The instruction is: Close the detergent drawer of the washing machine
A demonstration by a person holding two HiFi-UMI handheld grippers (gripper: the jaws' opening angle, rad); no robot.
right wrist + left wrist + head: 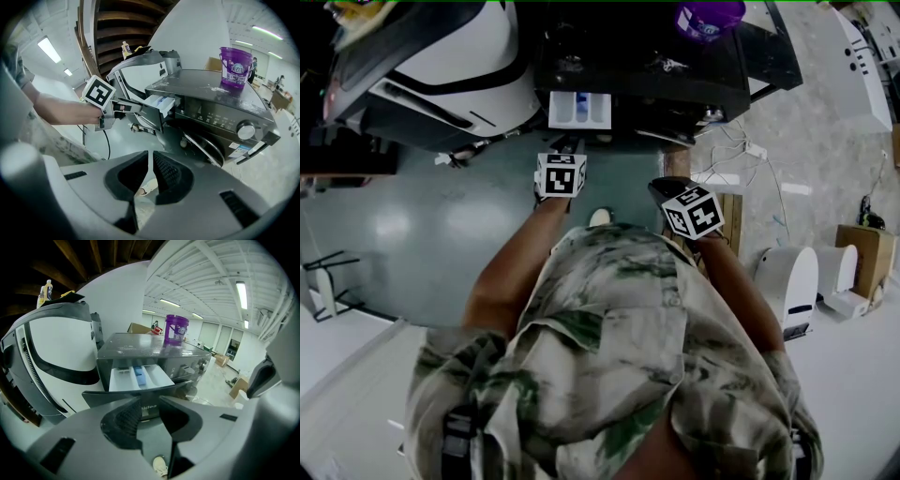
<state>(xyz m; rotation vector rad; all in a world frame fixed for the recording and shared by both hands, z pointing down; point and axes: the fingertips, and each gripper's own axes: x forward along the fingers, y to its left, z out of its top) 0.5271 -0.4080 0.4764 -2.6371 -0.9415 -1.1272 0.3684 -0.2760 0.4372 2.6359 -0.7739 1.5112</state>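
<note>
The dark washing machine (675,66) stands in front of me with its detergent drawer (579,110) pulled out, showing white compartments and a blue insert (137,375). My left gripper (567,145) is right at the drawer's dark front panel (140,397). Its jaws (150,400) stand a narrow gap apart with nothing between them, and the panel shows through the gap. The right gripper view shows its tips by the drawer (157,104). My right gripper (664,190) hangs lower and to the right, away from the machine. Its jaws (150,153) are together and hold nothing.
A purple bucket (710,17) stands on top of the washer. A large white machine with a raised lid (441,66) is close on the left. White appliances (787,277), a cardboard box (862,248) and floor cables (750,155) lie to the right.
</note>
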